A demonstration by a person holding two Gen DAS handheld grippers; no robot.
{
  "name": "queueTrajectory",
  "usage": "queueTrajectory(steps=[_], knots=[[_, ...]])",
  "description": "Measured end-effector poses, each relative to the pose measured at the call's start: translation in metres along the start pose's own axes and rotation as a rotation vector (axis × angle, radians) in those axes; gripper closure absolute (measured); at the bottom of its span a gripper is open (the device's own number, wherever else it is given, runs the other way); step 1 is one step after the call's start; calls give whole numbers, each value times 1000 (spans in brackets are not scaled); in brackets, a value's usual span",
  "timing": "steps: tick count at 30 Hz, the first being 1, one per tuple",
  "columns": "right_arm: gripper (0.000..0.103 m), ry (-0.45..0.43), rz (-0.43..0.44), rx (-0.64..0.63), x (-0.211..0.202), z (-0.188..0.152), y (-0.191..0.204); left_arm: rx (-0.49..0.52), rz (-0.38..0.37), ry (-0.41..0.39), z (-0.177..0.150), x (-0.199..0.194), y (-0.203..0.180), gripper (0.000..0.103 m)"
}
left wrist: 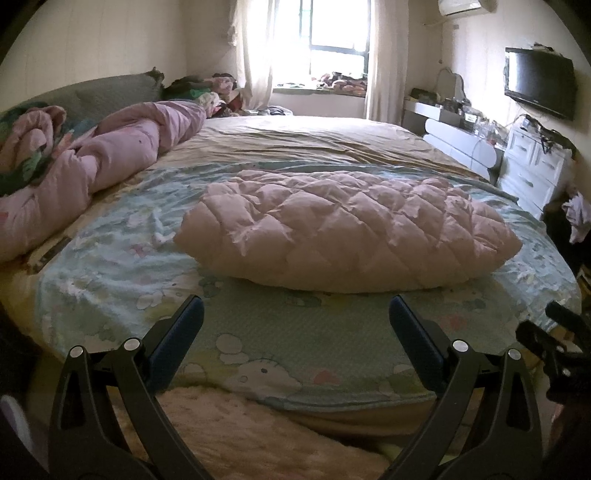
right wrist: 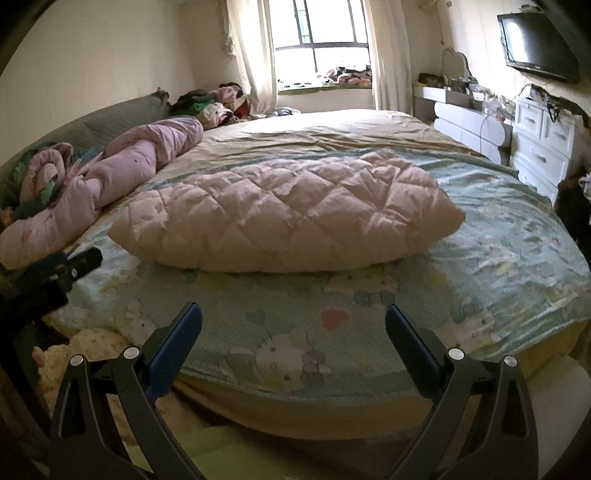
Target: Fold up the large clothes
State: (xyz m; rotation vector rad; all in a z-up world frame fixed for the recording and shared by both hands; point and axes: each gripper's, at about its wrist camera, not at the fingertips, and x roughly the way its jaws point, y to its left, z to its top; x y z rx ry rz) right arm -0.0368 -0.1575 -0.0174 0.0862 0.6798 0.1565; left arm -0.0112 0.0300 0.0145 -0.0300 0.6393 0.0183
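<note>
On the near end of the bed [left wrist: 258,354], over a cartoon-print blue sheet [left wrist: 110,266]:

Item 1. Pink quilted garment [left wrist: 343,229], large and padded, probably a coat or jacket. It lies as a plump, compact bundle with rounded edges and no sleeve or hem trailing loose. Judged already folded, or very nearly so. It sits square to the bed's edge, within easy reach of both tongs, likely so each side can be taken at once.

Item 2. Left gripper [left wrist: 295,321]. Tongs wide apart, holding nothing. It hovers short of the bed's edge, clear of the garment.

Item 3. Right gripper [right wrist: 293,328]. Tongs likewise wide apart and empty, well short of the garment [right wrist: 288,218]. It shows at the right margin of the left view, so the two are held side by side.

Item 4. Rolled pink duvet [left wrist: 110,151], pushed to the left side by the headboard, apparently to leave working room.

Item 5. Tan sheet [left wrist: 314,136] covering the far half of the bed.

Item 6. Surroundings: window [left wrist: 332,26] with curtains, wall television [left wrist: 539,81], white drawers [left wrist: 532,166], heaped clothes [left wrist: 207,85] in the far corner.

Note: whether a final fold or pressing is still intended cannot be told.
</note>
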Motion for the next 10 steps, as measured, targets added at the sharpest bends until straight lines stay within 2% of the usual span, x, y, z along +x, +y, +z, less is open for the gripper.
queueTrajectory(steps=[5,8,10], knots=[[4,9,-41,73,0,-5,-23,-60,12,36,0,11,19,9],[4,22,-161,196,2,-16,-71,-127,53,77,3,30,57,9],[4,36,-317,300,3,-33,-122,-190,115,89,8,43,97,9]])
